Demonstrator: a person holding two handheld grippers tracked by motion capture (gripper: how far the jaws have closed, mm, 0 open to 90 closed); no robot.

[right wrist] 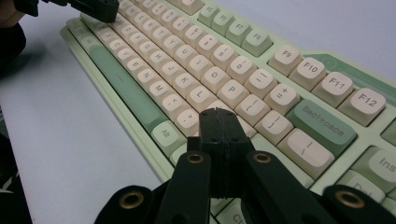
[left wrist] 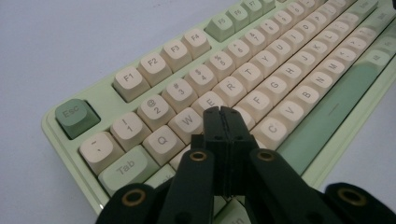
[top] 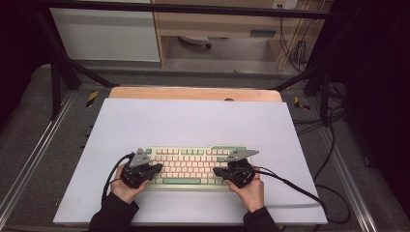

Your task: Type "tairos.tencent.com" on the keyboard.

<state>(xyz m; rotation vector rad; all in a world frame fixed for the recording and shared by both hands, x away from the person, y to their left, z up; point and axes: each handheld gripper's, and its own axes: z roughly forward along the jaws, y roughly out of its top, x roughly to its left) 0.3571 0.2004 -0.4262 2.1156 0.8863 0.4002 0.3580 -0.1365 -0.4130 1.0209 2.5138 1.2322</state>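
A pale green keyboard with cream keys lies near the front of the white mat. My left gripper is shut with nothing in it. In the left gripper view its closed tip sits over the letter keys just below E on the keyboard. My right gripper is also shut and holds nothing. In the right gripper view its tip is over the keys right of L on the keyboard. The left gripper shows far off there. Whether either tip touches a key I cannot tell.
The white mat covers a wooden table and has bare room behind and beside the keyboard. Black cables trail off the right edge. Dark frame bars stand at the back corners.
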